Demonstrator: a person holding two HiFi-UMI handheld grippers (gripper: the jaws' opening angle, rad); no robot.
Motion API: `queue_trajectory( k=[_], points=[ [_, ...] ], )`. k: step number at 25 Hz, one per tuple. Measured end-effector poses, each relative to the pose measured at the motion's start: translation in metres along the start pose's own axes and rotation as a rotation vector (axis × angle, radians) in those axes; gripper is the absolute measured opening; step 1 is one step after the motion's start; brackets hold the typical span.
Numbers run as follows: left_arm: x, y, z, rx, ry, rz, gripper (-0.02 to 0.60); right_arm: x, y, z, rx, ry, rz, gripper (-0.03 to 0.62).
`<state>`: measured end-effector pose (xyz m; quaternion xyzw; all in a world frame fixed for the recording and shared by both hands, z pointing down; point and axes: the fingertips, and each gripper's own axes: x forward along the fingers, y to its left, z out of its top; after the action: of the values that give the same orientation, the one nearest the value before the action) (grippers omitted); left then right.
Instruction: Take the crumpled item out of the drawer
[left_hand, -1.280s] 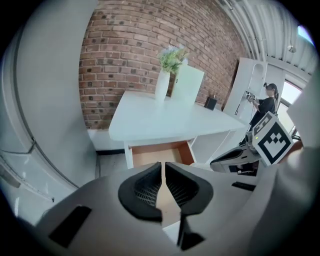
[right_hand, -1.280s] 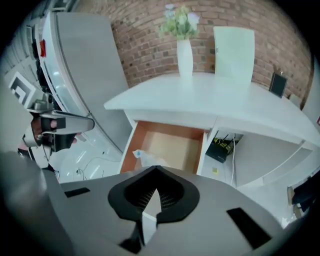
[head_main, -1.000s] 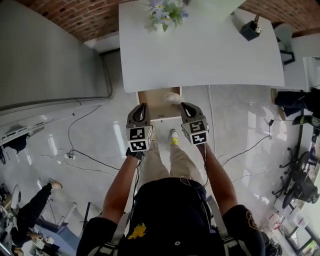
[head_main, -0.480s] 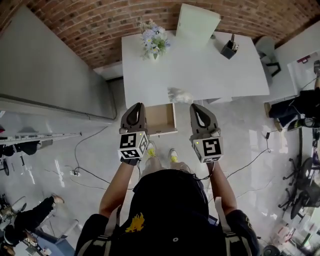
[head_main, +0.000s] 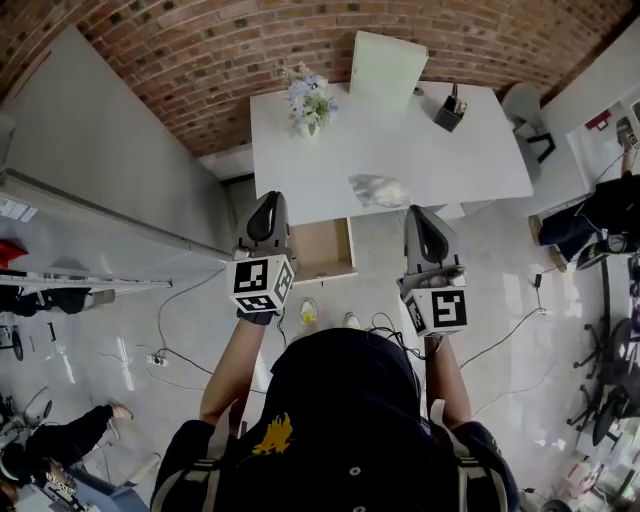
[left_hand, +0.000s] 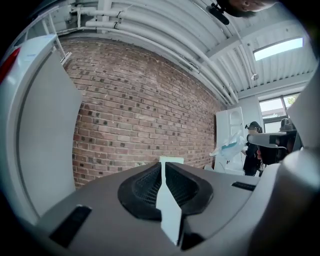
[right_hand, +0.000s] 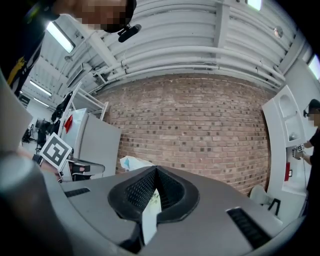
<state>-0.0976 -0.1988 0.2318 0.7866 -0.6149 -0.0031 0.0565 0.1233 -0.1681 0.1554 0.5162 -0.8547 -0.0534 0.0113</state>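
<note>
Head view: a white table (head_main: 420, 150) is seen against a brick wall (head_main: 200, 60). The crumpled item (head_main: 378, 190) is laid on the table top, close to the table's near edge and right of centre. It is out of the drawer (head_main: 322, 248), which is pulled open under the table's near edge, left of the item. A flower vase (head_main: 310, 100), an upright white panel (head_main: 385, 65) and a dark pen holder (head_main: 450, 108) are set along the table's far side. The left gripper (head_main: 268, 203) is held at the table's near-left corner, just left of the drawer. The right gripper (head_main: 420, 215) is held at the table's near edge, near the item. Left gripper view: jaws are closed together, nothing gripped; the pale crumpled item is seen on the table, off to the right and apart from the jaws. Right gripper view: jaws are pressed fully together, nothing held; the crumpled item is seen on the table to the left beyond the jaws, with the left gripper's marker cube (right_hand: 55, 147) further left.
</note>
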Motion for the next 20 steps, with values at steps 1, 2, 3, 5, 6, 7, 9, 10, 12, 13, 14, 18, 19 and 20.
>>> queue_trajectory(
  k=[1, 2, 3, 5, 6, 7, 9, 10, 12, 13, 14, 18, 19, 20],
  points=[
    [-0.001, 0.002, 0.003, 0.001, -0.004, 0.002, 0.04, -0.001, 0.0, 0.005, -0.002, -0.008, -0.003, 0.023],
    [-0.002, 0.003, 0.007, 0.003, -0.01, 0.006, 0.04, -0.003, 0.0, 0.01, -0.005, -0.016, -0.007, 0.023],
    [-0.003, 0.005, 0.01, 0.006, -0.016, 0.009, 0.04, -0.004, -0.001, 0.014, -0.007, -0.023, -0.01, 0.023],
    [-0.005, 0.005, 0.017, 0.015, -0.03, 0.013, 0.04, -0.006, -0.003, 0.019, -0.011, -0.03, -0.018, 0.023],
    [-0.005, 0.005, 0.02, 0.021, -0.036, 0.012, 0.04, -0.008, -0.004, 0.02, -0.013, -0.031, -0.024, 0.023],
    [-0.006, 0.004, 0.023, 0.028, -0.041, 0.011, 0.04, -0.009, -0.004, 0.021, -0.014, -0.035, -0.029, 0.023],
    [-0.007, 0.003, 0.028, 0.041, -0.049, 0.009, 0.04, -0.01, -0.003, 0.027, -0.009, -0.052, -0.033, 0.023],
    [-0.008, 0.003, 0.03, 0.045, -0.054, 0.008, 0.04, -0.01, -0.001, 0.028, -0.009, -0.057, -0.032, 0.023],
    [-0.009, 0.002, 0.033, 0.048, -0.061, 0.005, 0.04, -0.01, 0.001, 0.03, -0.01, -0.062, -0.032, 0.023],
    [-0.009, 0.001, 0.035, 0.05, -0.063, 0.003, 0.04, -0.011, 0.001, 0.03, -0.009, -0.062, -0.033, 0.023],
    [-0.009, 0.0, 0.036, 0.052, -0.065, 0.001, 0.04, -0.011, 0.001, 0.031, -0.006, -0.061, -0.035, 0.023],
    [-0.012, -0.002, 0.038, 0.053, -0.068, -0.004, 0.04, -0.014, -0.003, 0.026, 0.005, -0.044, -0.048, 0.023],
    [-0.013, -0.001, 0.039, 0.052, -0.07, -0.003, 0.04, -0.013, -0.002, 0.028, 0.009, -0.052, -0.048, 0.023],
    [-0.013, -0.001, 0.039, 0.052, -0.072, -0.003, 0.04, -0.013, -0.001, 0.031, 0.012, -0.059, -0.048, 0.023]
  ],
)
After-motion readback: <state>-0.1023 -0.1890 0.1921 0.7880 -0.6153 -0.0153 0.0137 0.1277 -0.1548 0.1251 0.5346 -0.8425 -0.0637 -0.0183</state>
